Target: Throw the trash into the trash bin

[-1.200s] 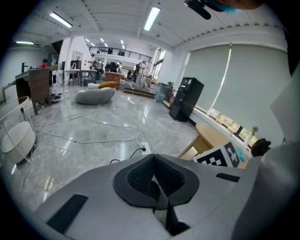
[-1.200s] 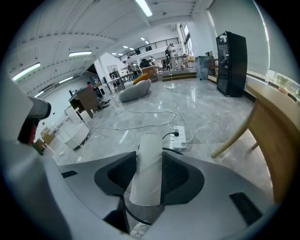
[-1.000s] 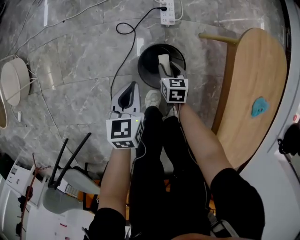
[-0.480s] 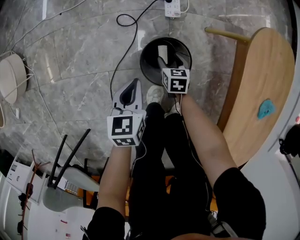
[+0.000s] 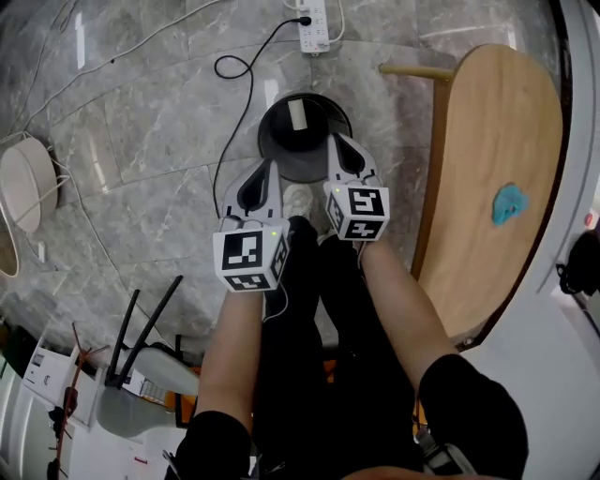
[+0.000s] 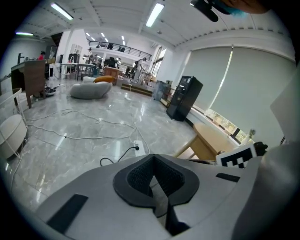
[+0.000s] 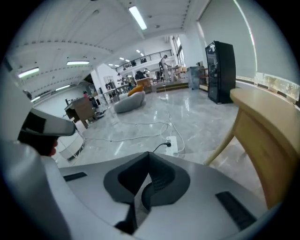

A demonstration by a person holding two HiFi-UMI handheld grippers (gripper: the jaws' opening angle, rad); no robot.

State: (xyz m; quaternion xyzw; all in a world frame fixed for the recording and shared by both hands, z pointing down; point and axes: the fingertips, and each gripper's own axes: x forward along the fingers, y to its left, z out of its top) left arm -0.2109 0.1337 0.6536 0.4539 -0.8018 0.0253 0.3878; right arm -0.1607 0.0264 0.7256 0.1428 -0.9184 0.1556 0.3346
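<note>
Both grippers are clenched and empty.

**Near.** Your left gripper (image 5: 267,172) sits at 11 o'clock from your knees. Its jaws are pressed together on nothing and angled down at the floor. It appears to have no part in this step and is parked out of the way. Your right gripper (image 5: 337,147), at 1 o'clock, has just closed its jaws, and its own view shows nothing between them. Its tip lies over the near rim of the trash bin (image 5: 277,142). Closed jaws are probably the travelling posture after a drop.

**Task item.** A white scrap (image 5: 297,114) lies inside the bin at 12 o'clock, so that piece looks delivered.

**Obstructions.** Your white shoe (image 5: 302,197) stands just short of the bin, between the two grippers.

**Further out.**
- The wooden table (image 5: 487,122) fills 2 to 3 o'clock, and its leg (image 5: 412,70) stands near the bin. Mind it when you swing right.
- A blue crumpled object (image 5: 509,203) rests on the tabletop. It may be the next piece of trash, but its nature cannot be told.
- A black cable (image 5: 223,67) runs left of the bin from the power strip (image 5: 314,28) beyond it.
- A white round stool (image 5: 23,178) at 9 o'clock and black chair legs (image 5: 141,323) at 7 o'clock are well apart from the bin.
</note>
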